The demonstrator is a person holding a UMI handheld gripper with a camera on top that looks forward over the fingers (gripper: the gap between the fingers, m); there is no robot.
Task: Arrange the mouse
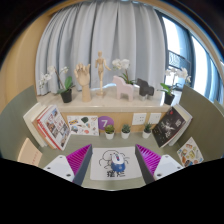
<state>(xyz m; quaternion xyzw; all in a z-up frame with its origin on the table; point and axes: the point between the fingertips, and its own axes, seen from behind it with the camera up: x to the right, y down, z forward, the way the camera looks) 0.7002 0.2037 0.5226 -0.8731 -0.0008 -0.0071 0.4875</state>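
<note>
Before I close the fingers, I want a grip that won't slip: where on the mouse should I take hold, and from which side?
Take the mouse across its two long sides near the middle, coming straight forward from behind. It lies flat on the table, lengthwise between the fingers of the hand-held gripper, which stand open with a gap at each side. Its curved top would likely slip; the sides suit the pads better.

white mouse (111, 160), magenta ridged pads on the fingers (80, 158), grey-white curtains (100, 35)

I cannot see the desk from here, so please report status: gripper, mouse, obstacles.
Hand-held gripper open, purple-padded fingers apart. Small white computer mouse on the pale desk, between them, not gripped. Nothing in the way.
</note>
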